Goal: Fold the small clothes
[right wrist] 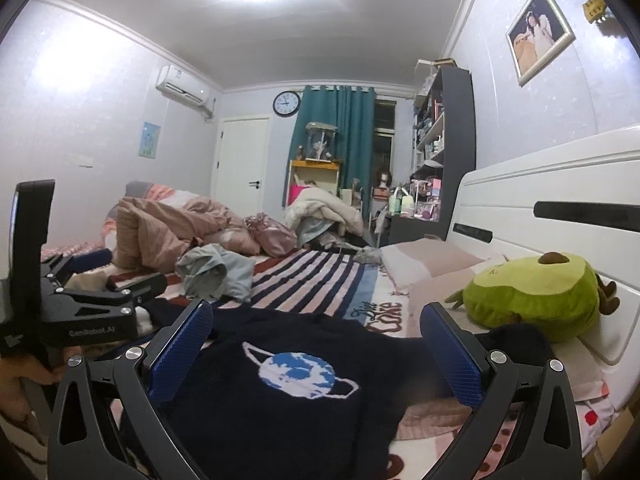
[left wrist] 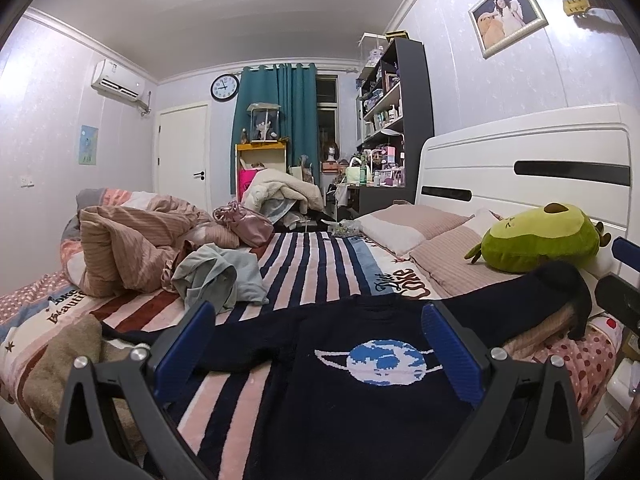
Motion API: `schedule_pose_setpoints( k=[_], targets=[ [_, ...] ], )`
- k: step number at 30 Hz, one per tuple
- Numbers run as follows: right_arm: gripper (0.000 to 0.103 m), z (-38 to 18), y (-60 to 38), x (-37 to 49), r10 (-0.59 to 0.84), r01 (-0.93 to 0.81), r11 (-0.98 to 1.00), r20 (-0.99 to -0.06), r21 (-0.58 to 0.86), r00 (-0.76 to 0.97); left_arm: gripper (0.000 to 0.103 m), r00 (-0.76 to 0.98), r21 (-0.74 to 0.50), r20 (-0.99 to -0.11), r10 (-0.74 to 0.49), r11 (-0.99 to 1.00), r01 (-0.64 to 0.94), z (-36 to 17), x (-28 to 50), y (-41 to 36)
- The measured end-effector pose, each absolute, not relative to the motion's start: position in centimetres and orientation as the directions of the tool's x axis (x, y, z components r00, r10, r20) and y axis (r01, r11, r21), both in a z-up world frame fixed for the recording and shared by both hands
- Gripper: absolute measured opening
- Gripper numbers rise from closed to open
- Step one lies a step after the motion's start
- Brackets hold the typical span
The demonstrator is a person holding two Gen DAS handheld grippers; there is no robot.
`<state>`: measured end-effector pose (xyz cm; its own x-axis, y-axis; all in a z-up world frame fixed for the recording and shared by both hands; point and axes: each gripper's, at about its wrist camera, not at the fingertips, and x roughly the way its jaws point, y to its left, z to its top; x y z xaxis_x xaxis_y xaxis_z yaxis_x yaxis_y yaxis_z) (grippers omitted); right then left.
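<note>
A small navy sweater with a blue planet design lies flat on the striped bed cover; it also shows in the right wrist view. One sleeve reaches right toward the pillows. My left gripper is open and empty, just above the sweater's chest. My right gripper is open and empty, above the sweater's right half. The left gripper's body shows at the left of the right wrist view. A crumpled pale grey-blue garment lies farther back on the bed.
A green avocado plush lies by the white headboard at right. Pink pillows, a bunched pink quilt and a pink bag lie behind. A tan cloth lies at front left.
</note>
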<state>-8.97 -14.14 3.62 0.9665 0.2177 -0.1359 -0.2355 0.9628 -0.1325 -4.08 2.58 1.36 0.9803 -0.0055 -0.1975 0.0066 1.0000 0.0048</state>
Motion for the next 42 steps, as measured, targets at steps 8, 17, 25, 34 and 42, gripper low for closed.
schedule_pose_setpoints(
  k=[8, 17, 25, 34, 42],
  targets=[
    [0.103, 3.9, -12.9, -8.5, 0.208, -0.228, 0.967, -0.159, -0.118, 0.965, 0.102, 0.974, -0.003, -0.226, -0.011, 1.000, 0.010, 1.4, -4.2, 3.3],
    [0.103, 4.2, -11.0, -8.0, 0.208, -0.228, 0.967, -0.169, -0.110, 0.963, 0.102, 0.972, 0.009, -0.235, 0.013, 1.000, -0.011, 1.2, -3.7, 4.2],
    [0.103, 2.5, -10.8, -1.3, 0.321, -0.354, 0.934, -0.318, -0.051, 0.892, 0.102, 0.941, -0.028, -0.337, 0.035, 0.998, -0.047, -1.1, 0.5, 9.4],
    [0.103, -2.3, -9.1, 8.0, 0.348, -0.437, 0.897, -0.491, -0.074, 0.799, 0.100, 0.823, -0.257, -0.568, -0.015, 0.953, -0.159, -6.4, 8.9, 23.5],
    [0.103, -7.3, -9.5, 13.1, 0.360, -0.414, 0.908, -0.608, 0.056, 0.708, 0.088, 0.701, -0.420, -0.709, -0.082, 0.847, -0.325, -11.5, 16.6, 29.7]
  ],
)
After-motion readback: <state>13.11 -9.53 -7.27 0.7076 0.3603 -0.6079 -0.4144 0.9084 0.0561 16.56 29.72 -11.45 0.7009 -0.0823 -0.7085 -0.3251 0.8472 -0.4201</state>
